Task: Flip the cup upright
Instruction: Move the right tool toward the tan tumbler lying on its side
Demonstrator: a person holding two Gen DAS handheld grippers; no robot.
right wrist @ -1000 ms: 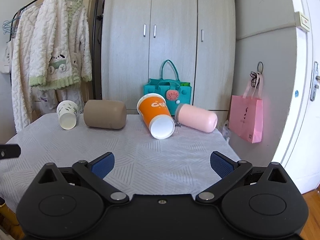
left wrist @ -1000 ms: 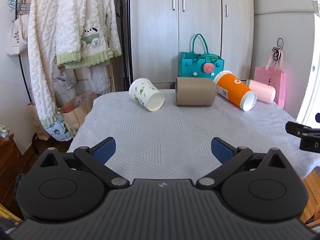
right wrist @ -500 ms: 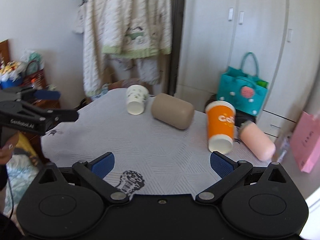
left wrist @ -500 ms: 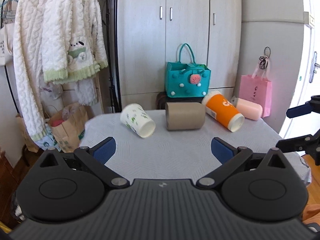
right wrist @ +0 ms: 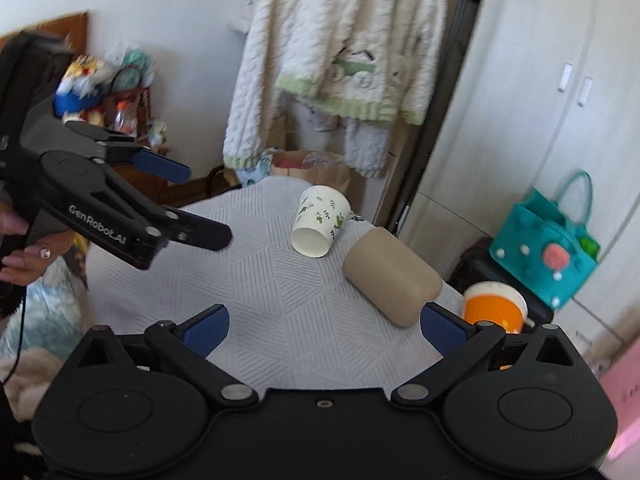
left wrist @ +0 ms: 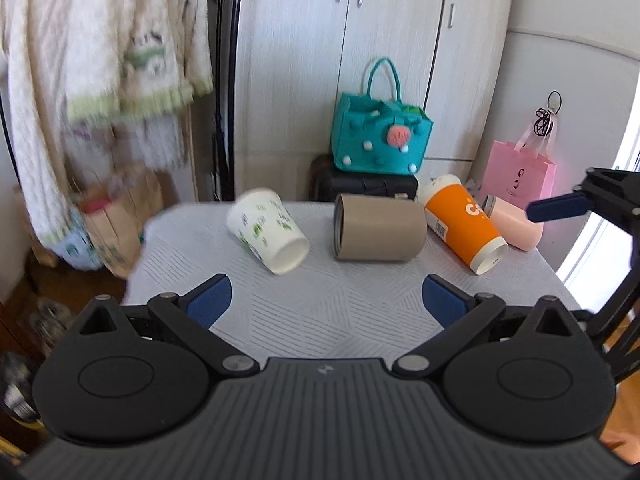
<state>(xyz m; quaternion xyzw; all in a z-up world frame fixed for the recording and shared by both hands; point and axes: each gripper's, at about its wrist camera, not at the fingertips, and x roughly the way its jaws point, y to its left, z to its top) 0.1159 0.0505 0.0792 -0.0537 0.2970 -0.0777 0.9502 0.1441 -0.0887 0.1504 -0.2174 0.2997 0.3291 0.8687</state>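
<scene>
- Both sets of jaws stand spread wide with nothing between them: the left gripper [left wrist: 325, 298] fills the bottom of its own view, and the right gripper [right wrist: 325, 327] does the same in its view.
- Upper left of the left wrist view: fleecy white robes [left wrist: 108, 40] with green trim hang blurred beside a wardrobe [left wrist: 360, 60].
- Left of centre, a white cup [left wrist: 268, 235] printed with green leaves lies on its side on the grey patterned tablecloth [left wrist: 320, 312], its open mouth facing the lower right.
- Centre: a tan cup [left wrist: 378, 233] lies on its side just beside it, mouth turned left.
- Behind it, upper centre, a teal felt bag [left wrist: 380, 136] sits on a dark case.
- Right of centre: an orange cup [left wrist: 462, 224] lies tipped with its white rim toward the lower right, and a pink cup [left wrist: 516, 226] lies touching it on its far side.
- Far right: a pink paper bag [left wrist: 520, 174] hangs by the wall, and one blue fingertip [left wrist: 556, 207] of the right gripper crosses the frame edge.
- In the right wrist view, the left gripper [right wrist: 192, 200] reaches in from the left edge, above the cloth and apart from the white cup [right wrist: 320, 220]; the tan cup [right wrist: 394, 280] lies centre right, and the orange cup [right wrist: 494, 308] lies lower right.
</scene>
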